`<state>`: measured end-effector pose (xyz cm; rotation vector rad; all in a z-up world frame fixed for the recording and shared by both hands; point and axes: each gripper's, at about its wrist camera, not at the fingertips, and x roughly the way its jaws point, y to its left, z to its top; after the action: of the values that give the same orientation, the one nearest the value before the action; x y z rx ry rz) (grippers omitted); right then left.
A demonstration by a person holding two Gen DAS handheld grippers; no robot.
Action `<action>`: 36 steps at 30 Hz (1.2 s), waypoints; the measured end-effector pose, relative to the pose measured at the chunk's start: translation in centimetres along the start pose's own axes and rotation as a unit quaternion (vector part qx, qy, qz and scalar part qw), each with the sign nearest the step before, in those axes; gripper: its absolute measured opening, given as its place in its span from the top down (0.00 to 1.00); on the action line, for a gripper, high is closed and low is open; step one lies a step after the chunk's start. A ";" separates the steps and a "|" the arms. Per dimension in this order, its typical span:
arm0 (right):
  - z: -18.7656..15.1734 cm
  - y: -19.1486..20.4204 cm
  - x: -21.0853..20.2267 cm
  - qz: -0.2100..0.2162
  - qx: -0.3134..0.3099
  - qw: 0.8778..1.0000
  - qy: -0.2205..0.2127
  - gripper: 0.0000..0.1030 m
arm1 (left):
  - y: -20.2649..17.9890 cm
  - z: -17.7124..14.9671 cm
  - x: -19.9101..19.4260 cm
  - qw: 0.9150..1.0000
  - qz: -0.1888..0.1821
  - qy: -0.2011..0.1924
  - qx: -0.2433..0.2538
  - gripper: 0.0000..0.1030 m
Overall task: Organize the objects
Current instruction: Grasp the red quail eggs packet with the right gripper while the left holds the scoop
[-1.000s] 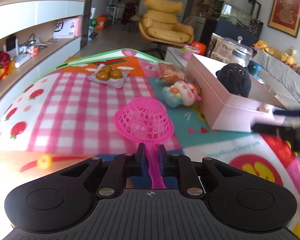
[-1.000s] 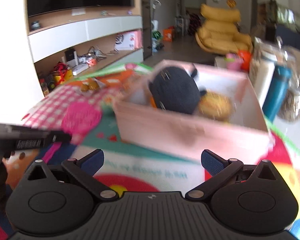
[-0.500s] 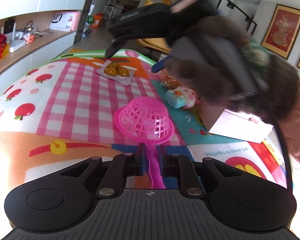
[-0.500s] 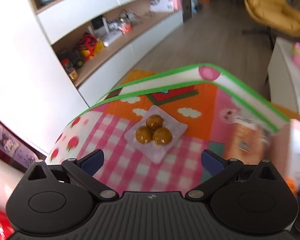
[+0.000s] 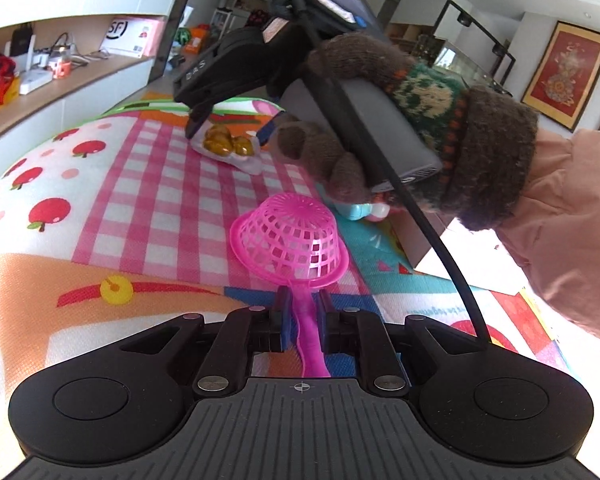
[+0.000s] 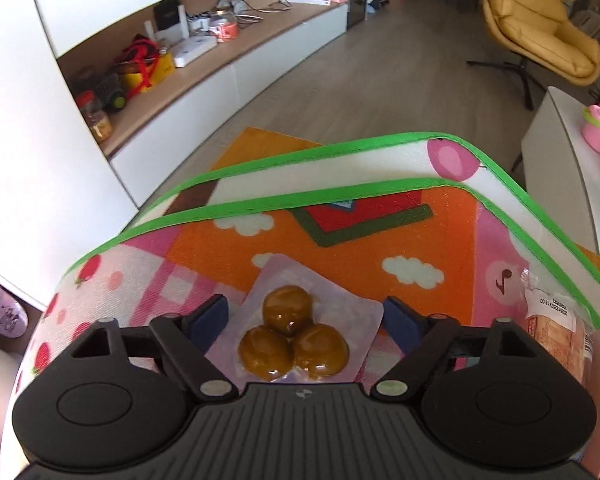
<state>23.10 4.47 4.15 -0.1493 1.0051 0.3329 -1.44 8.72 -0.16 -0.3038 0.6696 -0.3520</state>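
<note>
My left gripper point(image 5: 302, 307) is shut on the handle of a pink plastic strainer point(image 5: 290, 242), whose basket rests upside down on the play mat point(image 5: 108, 200). My right gripper point(image 6: 305, 314) is open, with its fingers on either side of a clear packet holding three brown balls point(image 6: 292, 340). The same packet point(image 5: 226, 145) shows in the left wrist view, with the right gripper point(image 5: 228, 130) and a gloved hand over it. A pastel toy point(image 5: 360, 210) and the pink box point(image 5: 424, 248) are mostly hidden behind the hand.
A wrapped bread packet point(image 6: 556, 332) lies at the right of the mat. The mat's green edge point(image 6: 340, 196) is just beyond the packet. A white shelf unit point(image 6: 180, 60) stands left, a yellow chair point(image 6: 540, 28) far back, a white side table point(image 6: 568, 184) right.
My right gripper has swung left from the pink box to the packet of brown balls and come down around it. The left gripper has kept hold of the strainer.
</note>
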 end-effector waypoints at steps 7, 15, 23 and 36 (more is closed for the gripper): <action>-2.2 -0.6 -3.6 0.016 -0.020 1.000 0.006 0.47 | 0.3 0.0 0.0 1.000 -0.002 -0.001 -0.011 0.84; -6.3 -0.9 -11.2 0.042 -0.054 0.997 -0.038 0.49 | 0.6 0.0 0.1 1.000 -0.004 -0.001 -0.018 0.83; -12.0 -3.5 -17.8 0.042 -0.056 0.996 -0.063 0.88 | 0.0 -0.2 0.3 1.000 0.010 0.000 -0.006 0.83; -18.0 -4.9 -16.4 0.054 -0.049 0.994 -0.081 0.41 | -0.4 -0.1 0.2 1.000 0.021 -0.001 0.009 0.83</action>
<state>2.33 -8.37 8.32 -0.1541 0.8389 0.4851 -1.46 8.22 -0.20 -0.2717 0.6688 -0.3171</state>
